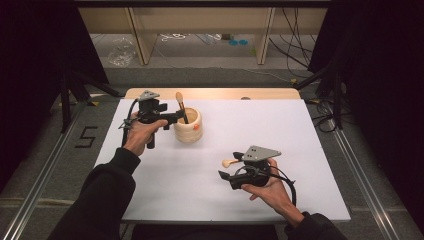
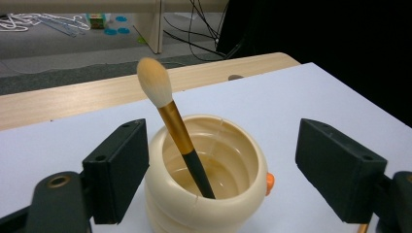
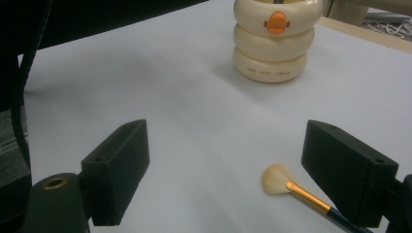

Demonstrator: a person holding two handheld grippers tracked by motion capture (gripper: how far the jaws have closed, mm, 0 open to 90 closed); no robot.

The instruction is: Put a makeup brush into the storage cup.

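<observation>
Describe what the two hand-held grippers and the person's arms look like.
Both are black. The left hand-held gripper and the right hand-held gripper each carry a grey three-cornered plate on top and trail a black cable. Their jaws are blocky black pads with small screw holes, and a brass-coloured ring sits by the mount. The person wears black long sleeves; the hands are bare.

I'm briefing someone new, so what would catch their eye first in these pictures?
Probably the cream ringed pot at the far left of the white table, with a fluffy brush leaning out of it between the left gripper's open fingers. Next, a fan brush lying flat on the table just ahead of the right gripper, whose fingers are also open.
</observation>
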